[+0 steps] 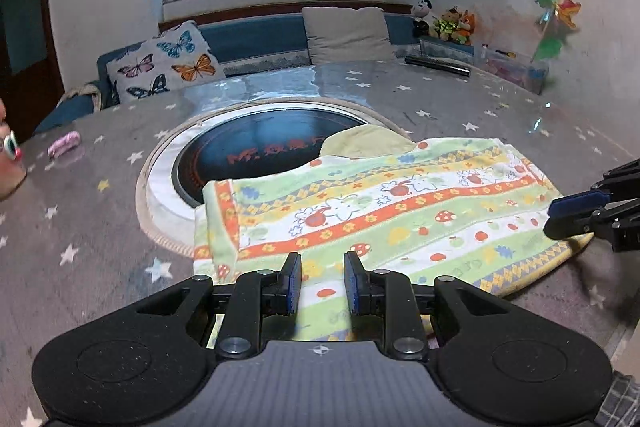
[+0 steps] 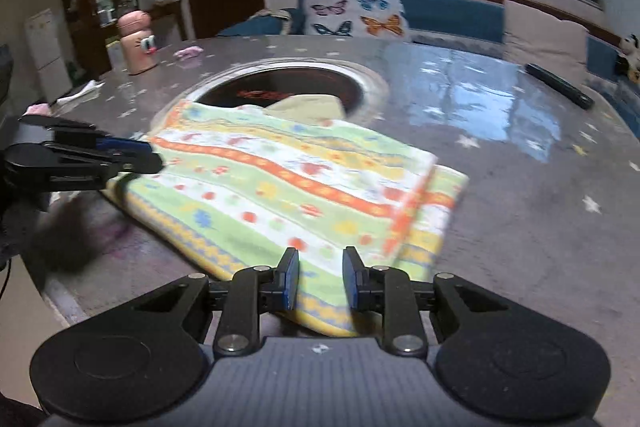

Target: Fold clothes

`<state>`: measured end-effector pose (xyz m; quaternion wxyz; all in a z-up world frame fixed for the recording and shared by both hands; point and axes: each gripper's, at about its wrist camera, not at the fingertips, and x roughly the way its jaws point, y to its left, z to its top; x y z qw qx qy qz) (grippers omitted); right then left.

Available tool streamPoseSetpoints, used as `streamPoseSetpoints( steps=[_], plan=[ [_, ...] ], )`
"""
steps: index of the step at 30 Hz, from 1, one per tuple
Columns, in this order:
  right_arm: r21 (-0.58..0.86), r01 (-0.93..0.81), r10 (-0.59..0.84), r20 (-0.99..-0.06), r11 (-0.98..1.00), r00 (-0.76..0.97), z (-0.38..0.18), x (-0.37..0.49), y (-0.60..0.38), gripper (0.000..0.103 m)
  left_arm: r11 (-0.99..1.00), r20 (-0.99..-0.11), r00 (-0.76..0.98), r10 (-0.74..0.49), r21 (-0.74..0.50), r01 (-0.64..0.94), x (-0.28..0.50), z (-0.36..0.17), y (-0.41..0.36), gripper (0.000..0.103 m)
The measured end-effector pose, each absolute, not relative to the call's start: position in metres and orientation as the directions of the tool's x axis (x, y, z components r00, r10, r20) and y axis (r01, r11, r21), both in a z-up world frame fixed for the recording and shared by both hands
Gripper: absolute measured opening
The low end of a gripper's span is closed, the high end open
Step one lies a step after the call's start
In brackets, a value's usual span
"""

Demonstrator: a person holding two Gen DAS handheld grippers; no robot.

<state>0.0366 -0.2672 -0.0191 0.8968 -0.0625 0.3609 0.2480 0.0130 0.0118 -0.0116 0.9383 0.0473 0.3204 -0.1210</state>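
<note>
A folded striped cloth [image 1: 392, 211] in green, orange, yellow and white with mushroom and animal prints lies on the grey star-patterned table [image 1: 80, 227], partly over a round black inset. It also shows in the right wrist view [image 2: 288, 195]. My left gripper [image 1: 322, 283] is open, its fingers just above the cloth's near edge. My right gripper [image 2: 321, 277] is open over the cloth's near corner. Each gripper shows from the side in the other's view: the right gripper [image 1: 576, 211] at the cloth's right edge, the left gripper [image 2: 120, 155] at its left edge.
The round black inset [image 1: 264, 151] has a white rim. A pink bottle [image 2: 138, 41], a small pink item [image 1: 64, 143] and a black remote [image 1: 438, 65] lie on the table. A clear box [image 1: 516, 71] stands at the far right. A sofa with cushions [image 1: 168, 61] is behind.
</note>
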Motion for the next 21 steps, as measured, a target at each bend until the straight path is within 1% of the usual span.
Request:
streamPoseSetpoints(
  steps=[4, 7, 13, 19, 21],
  plan=[
    [0.043, -0.485, 0.388, -0.664, 0.873, 0.639, -0.010, 0.040, -0.270, 0.020, 0.967, -0.617, 0.760, -0.205, -0.009, 0.254, 0.017, -0.006, 0.016, 0.026],
    [0.038, -0.485, 0.392, -0.647, 0.873, 0.654, -0.006, 0.052, -0.265, 0.020, 0.972, -0.615, 0.766, -0.189, -0.010, 0.233, 0.031, -0.002, 0.019, 0.026],
    [0.080, -0.476, 0.416, -0.626, 0.876, 0.660, -0.008, 0.094, -0.250, 0.020, 0.984, -0.639, 0.753, -0.157, -0.033, 0.178, 0.069, -0.002, 0.031, 0.026],
    [0.083, -0.447, 0.388, -0.652, 0.891, 0.652, -0.022, 0.127, -0.240, 0.020, 0.991, -0.673, 0.729, -0.121, -0.040, 0.128, 0.095, -0.014, 0.044, 0.026],
    [0.088, -0.427, 0.374, -0.660, 0.900, 0.652, -0.027, 0.131, -0.242, 0.016, 0.993, -0.676, 0.728, -0.112, -0.041, 0.115, 0.098, -0.015, 0.049, 0.026]
  ],
)
